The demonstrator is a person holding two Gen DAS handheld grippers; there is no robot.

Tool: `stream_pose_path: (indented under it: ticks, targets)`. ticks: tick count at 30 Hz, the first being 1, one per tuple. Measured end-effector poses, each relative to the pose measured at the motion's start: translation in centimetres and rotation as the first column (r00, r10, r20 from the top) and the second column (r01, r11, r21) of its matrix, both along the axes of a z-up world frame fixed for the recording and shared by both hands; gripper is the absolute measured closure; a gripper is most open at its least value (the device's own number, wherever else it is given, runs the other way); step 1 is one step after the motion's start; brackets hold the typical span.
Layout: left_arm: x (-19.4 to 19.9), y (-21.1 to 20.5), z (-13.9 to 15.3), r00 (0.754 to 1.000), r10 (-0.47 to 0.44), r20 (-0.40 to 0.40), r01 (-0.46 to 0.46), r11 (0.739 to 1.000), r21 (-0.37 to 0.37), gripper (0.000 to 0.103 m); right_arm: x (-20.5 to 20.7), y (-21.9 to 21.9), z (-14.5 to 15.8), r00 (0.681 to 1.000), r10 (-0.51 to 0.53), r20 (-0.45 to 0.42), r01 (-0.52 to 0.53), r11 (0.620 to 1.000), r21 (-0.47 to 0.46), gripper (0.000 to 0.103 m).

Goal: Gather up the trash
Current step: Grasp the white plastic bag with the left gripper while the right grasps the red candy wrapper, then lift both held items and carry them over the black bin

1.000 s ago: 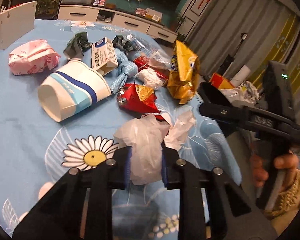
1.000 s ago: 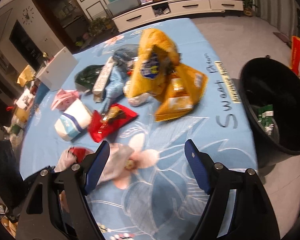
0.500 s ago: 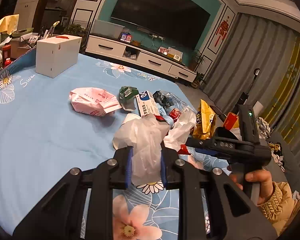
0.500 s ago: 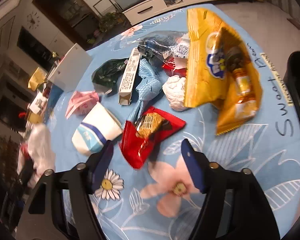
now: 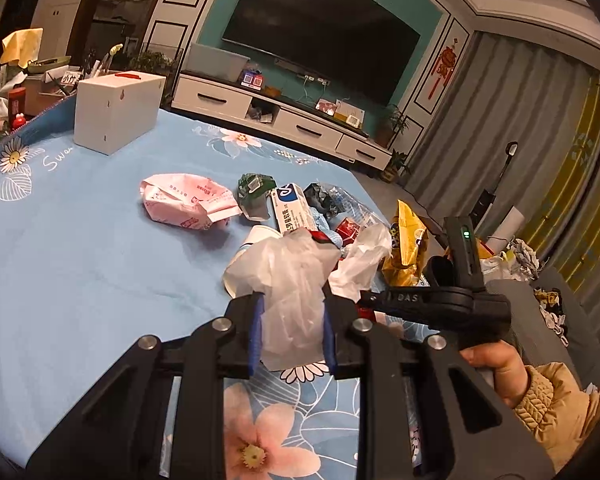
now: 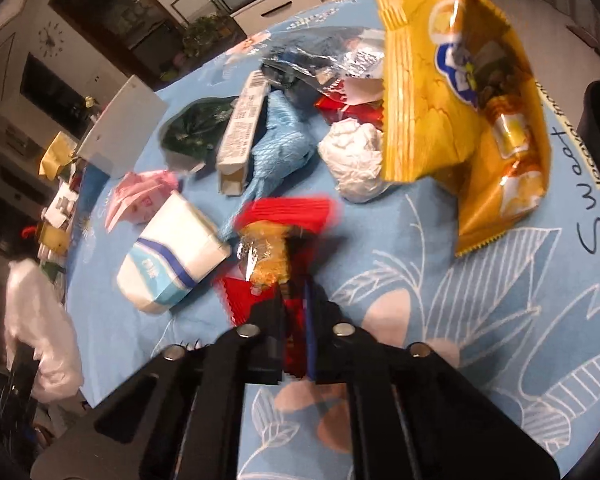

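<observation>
Pinching a crumpled translucent white plastic bag (image 5: 294, 300), left tool (image 5: 291, 332) hangs above worktop (image 5: 80, 248); right tool (image 6: 296, 332) clamps red foil snack wrapper (image 6: 276, 240).

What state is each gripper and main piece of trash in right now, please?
left gripper: shut on the white plastic bag, lifted.
right gripper: shut on the red snack wrapper.
paper cup: on its side.
yellow chip bag: open, crumpled.
</observation>
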State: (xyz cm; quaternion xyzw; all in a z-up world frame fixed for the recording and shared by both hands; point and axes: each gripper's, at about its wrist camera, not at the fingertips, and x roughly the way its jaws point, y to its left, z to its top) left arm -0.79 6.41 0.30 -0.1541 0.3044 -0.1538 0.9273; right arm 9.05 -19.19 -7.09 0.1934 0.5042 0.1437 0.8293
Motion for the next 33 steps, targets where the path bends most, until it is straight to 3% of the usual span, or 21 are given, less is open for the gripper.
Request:
stream_pose_path:
  ticks: [9, 17, 23, 33]
  targets:
    - [-1.5, -0.1, 0.8, 1.000, -0.011, 0.017, 0.011, 1.000, -0.007, 0.078, -5.0, 0.4, 4.4, 0.987, 0.097, 0.129, -0.080, 0.987, -0.136, 0.098]
    - [-3.1, -0.8, 1.8, 0.998, -0.023, 0.052, 0.023, 1.000, -0.001, 0.078, -9.2, 0.8, 8.8, 0.942, 0.179, 0.285, -0.105, 0.961, -0.256, 0.098]
    - [-4.0, -1.7, 2.5, 0.997, -0.037, 0.070, 0.037, 0.999, 0.006, 0.078, -10.7, -0.6, 11.1, 0.922, 0.165, 0.349, -0.072, 0.961, -0.265, 0.098]
    - [-5.0, -4.2, 3.7, 0.991, -0.092, 0.101, 0.090, 0.996, 0.026, 0.078, -12.4, -3.8, 12.6, 0.917, 0.086, 0.389, 0.013, 0.970, -0.243, 0.098]
